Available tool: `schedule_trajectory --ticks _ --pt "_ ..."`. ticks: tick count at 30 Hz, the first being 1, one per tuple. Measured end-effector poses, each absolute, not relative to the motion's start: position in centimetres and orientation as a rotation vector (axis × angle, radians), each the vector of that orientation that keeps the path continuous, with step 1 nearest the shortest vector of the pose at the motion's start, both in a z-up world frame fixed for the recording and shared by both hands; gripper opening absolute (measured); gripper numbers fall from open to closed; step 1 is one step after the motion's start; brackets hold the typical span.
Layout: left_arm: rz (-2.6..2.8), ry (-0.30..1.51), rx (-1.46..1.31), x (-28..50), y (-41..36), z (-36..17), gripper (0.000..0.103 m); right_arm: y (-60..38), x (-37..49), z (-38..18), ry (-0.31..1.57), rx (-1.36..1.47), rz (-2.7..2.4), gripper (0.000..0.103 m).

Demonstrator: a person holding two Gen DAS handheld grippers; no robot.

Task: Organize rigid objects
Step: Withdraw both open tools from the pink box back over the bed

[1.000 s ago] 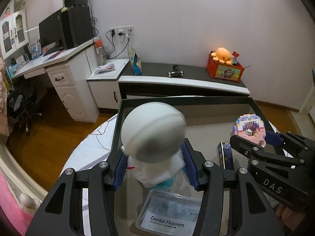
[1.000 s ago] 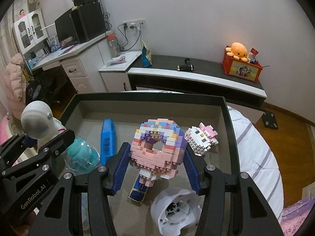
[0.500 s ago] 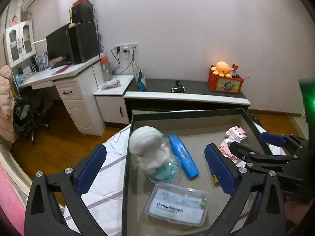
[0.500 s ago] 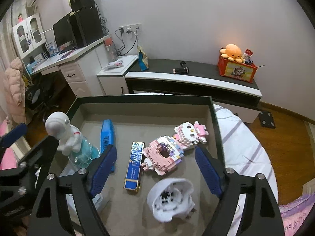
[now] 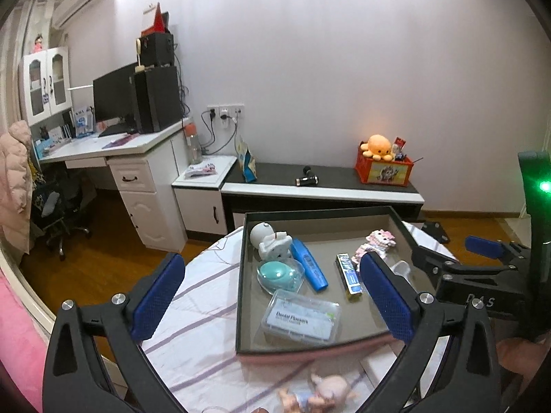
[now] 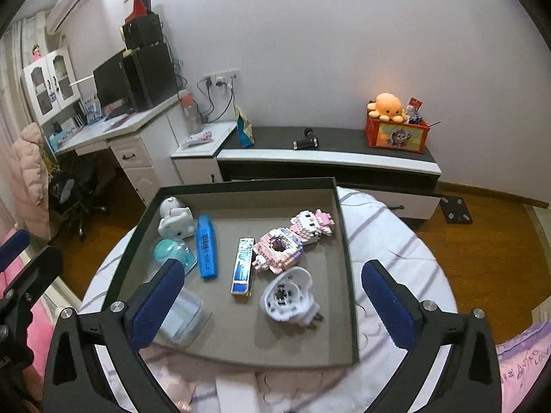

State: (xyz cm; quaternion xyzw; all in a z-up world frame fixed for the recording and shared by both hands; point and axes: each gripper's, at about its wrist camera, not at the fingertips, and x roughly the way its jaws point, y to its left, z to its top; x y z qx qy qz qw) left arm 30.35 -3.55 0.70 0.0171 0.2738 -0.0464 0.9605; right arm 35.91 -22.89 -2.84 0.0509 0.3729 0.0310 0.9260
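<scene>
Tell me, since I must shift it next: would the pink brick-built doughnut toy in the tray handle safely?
The pink brick-built doughnut toy looks rigid but made of small bricks, so a hard squeeze might break pieces off. Lying flat, it seems unlikely to roll.

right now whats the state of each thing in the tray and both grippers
left gripper: jaws wide open, just opened, empty
right gripper: jaws wide open, just opened, empty
astronaut: lying in tray
donut: lying flat
highlighter: capped, flat
flossers box: lid shut
doll: outside tray
</scene>
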Motion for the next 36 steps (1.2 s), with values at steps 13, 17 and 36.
schedule_trajectory --ticks 13,17,36 --pt "-0.065 0.536 0.061 21.8 -1.9 1.7 0.103 -23.3 25.9 1.3 0.651 0.129 0.05 0.103" --pt "-0.045 0.534 0.092 19.3 -1.9 1.5 0.103 -22.9 22.5 2.2 0.617 0.134 0.049 0.103" --pt "-0.071 0.577 0.033 12.8 -0.2 -0.1 0.103 -20.2 11.8 0.0 0.589 0.195 0.044 0.103"
